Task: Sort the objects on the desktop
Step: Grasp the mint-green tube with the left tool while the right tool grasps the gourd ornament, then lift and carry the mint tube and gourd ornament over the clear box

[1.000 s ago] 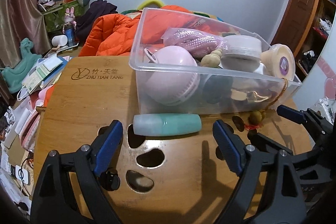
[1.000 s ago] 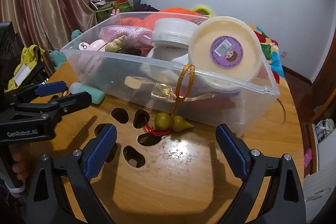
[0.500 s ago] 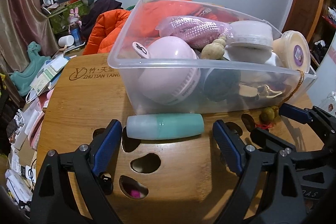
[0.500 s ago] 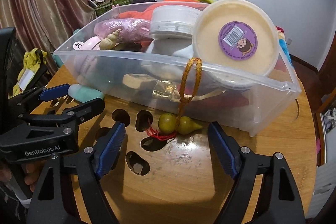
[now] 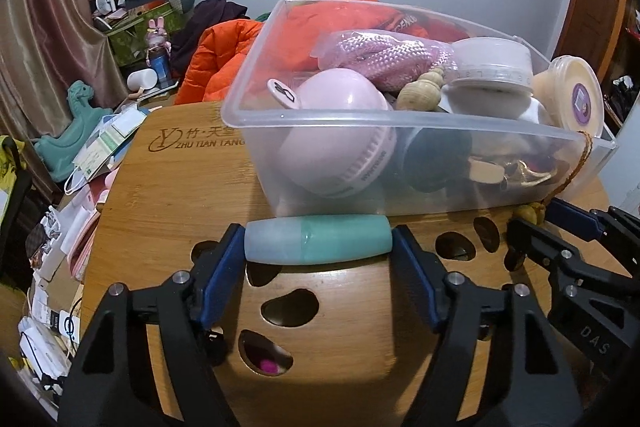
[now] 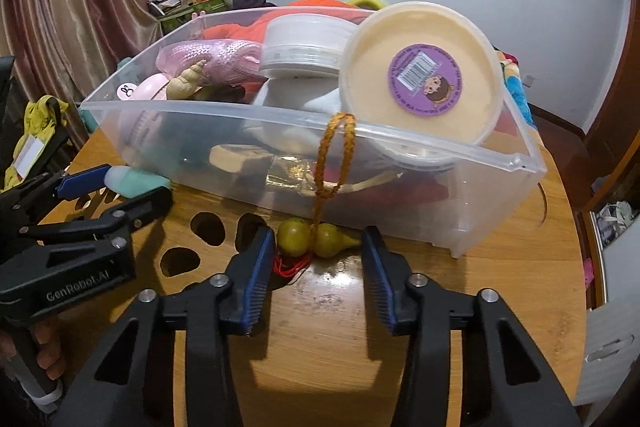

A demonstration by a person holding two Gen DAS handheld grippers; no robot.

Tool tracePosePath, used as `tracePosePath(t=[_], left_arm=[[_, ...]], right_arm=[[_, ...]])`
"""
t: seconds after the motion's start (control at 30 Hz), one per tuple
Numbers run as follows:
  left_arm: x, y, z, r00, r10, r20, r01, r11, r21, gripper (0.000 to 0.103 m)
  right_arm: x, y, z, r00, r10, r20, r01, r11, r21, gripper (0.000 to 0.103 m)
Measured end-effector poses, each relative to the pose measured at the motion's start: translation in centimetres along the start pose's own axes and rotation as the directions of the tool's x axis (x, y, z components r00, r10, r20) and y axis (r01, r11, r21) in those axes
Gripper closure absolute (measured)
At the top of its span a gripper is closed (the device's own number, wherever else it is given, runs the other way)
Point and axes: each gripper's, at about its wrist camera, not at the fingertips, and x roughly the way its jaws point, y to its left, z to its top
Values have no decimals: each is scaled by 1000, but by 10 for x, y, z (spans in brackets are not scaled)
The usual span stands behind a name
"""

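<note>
A teal tube-shaped bottle [image 5: 318, 240] lies on the wooden table against the front wall of a clear plastic bin [image 5: 400, 131]. My left gripper [image 5: 318, 247] has closed on the bottle's two ends. In the right wrist view the bottle [image 6: 134, 181] shows between the left gripper's fingers [image 6: 82, 183]. A small green gourd charm [image 6: 316, 240] on an orange cord [image 6: 334, 155] hangs over the bin's rim [image 6: 440, 151] and rests on the table. My right gripper [image 6: 318, 259] is open, its fingers on either side of the gourd, not touching it.
The bin holds a pink round device [image 5: 340, 135], a pink mesh pouch [image 5: 384, 57], a white jar [image 5: 492, 67] and a cream tub with a purple label [image 6: 420, 79]. The table [image 5: 168, 195] has cut-out holes [image 5: 290, 307]. Clutter lies beyond its left edge.
Both grippers moved forward toward the bin. The left jaws narrowed from wide open onto the ends of the teal bottle. The right jaws narrowed around the gourd charm.
</note>
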Motion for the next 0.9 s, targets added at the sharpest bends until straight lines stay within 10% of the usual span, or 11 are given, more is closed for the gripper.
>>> tracePosePath(t=[0.9], left_arm=[[-65,16,-10,985,-95,145,101,994,-37,30]], right_arm=[[-69,1,1,978,137,157,-143,989,30,63]])
